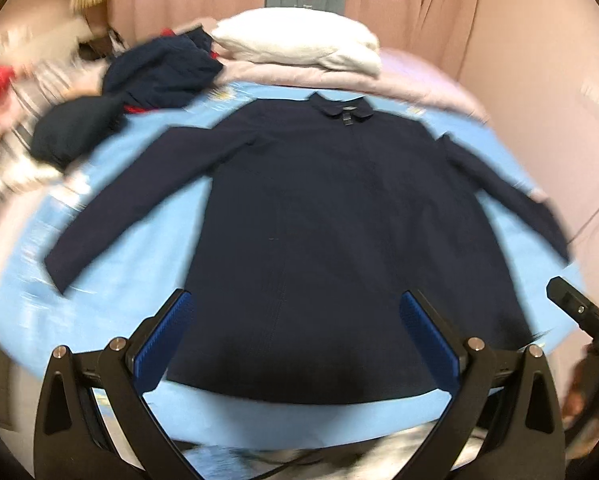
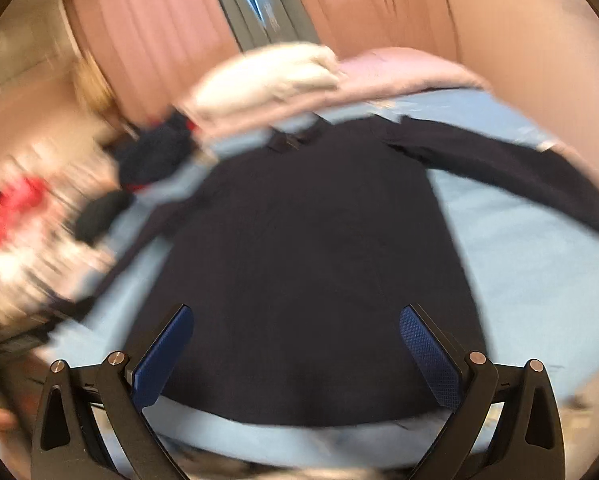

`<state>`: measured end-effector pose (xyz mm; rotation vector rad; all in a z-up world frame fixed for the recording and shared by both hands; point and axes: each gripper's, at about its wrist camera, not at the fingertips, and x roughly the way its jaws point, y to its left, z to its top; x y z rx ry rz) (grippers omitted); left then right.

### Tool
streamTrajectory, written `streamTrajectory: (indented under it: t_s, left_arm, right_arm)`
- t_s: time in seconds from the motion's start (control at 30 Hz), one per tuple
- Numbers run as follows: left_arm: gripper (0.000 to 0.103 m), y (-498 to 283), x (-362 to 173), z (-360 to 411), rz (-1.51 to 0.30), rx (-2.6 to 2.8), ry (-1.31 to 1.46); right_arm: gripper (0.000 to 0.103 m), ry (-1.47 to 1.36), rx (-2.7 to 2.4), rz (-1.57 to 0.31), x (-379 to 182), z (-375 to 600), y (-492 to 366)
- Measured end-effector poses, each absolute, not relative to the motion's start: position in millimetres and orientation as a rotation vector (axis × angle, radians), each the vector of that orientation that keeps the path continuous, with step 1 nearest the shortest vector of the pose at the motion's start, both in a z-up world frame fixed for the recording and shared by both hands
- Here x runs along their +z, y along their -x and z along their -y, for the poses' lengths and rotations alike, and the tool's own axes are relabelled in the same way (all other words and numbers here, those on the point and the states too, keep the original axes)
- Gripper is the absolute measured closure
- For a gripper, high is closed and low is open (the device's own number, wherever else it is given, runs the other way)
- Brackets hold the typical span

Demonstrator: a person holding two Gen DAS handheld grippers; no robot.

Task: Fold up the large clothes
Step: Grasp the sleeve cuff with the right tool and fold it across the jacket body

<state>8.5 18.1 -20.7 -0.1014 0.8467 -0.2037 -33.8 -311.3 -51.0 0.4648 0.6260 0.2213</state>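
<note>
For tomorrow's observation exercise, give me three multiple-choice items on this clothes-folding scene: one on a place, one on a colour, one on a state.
1. Where does the white folded bedding lie?
A. beyond the collar
B. on the left sleeve
C. below the hem

2. What colour is the sheet under the navy jacket?
A. green
B. light blue
C. grey

3. How is the jacket lying?
A. rolled up
B. folded in half
C. spread flat, both sleeves out

Answers:
1 A, it sits past the collar at the far end.
2 B, light blue shows all around the jacket.
3 C, both sleeves stretch sideways, while the left gripper and right gripper are open and hold nothing.
</note>
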Motion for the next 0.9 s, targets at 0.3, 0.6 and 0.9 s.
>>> streamTrajectory:
  t_s: [0.3, 0.6, 0.9]
  left_arm:
    - [0.0, -36, -72, -26, -0.873, -0.369, 0.43]
    - [0.0, -65, -61, -6, -0.845, -0.489, 0.533]
    - [0.0, -104, -58, 20, -0.837, -0.443, 0.385]
  right_arm:
    - [0.001, -0.863, 0.085, -0.388, -104, 440, 60]
    - [0.001, -0.987, -0.189, -0.451, -140, 534, 36]
    - [0.001, -1.044, -0.301, -0.413, -145, 581, -29]
